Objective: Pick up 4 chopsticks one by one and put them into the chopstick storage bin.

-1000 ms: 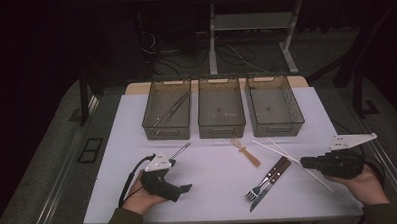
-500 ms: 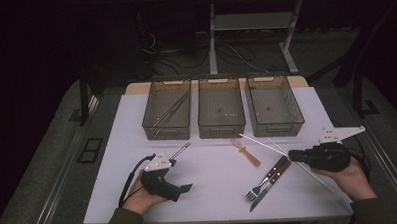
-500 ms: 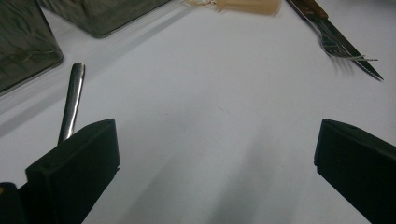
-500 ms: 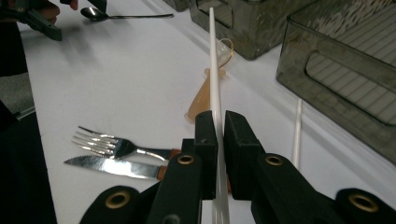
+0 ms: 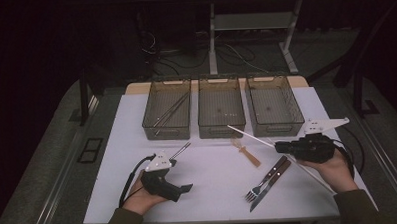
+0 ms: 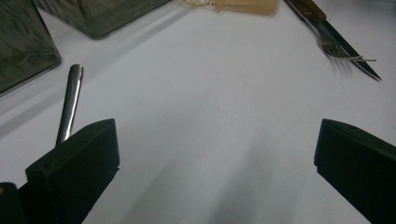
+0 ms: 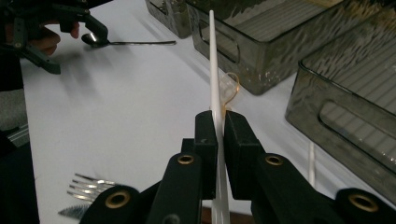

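A white-topped bench [image 5: 136, 119] stands on a grey carpeted floor [image 5: 47, 147] in a dim room whose far side falls into darkness. Beyond the bench, the pale legs and crossbar of a second table [image 5: 213, 46] rise above loose cables [image 5: 234, 53] on the floor. A dark post [image 5: 83, 103] stands beside the bench's left edge.

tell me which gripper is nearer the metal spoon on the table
Left. The left gripper sits right beside the metal spoon, whose handle runs past its left finger. The right gripper is across the table, shut on a white chopstick.
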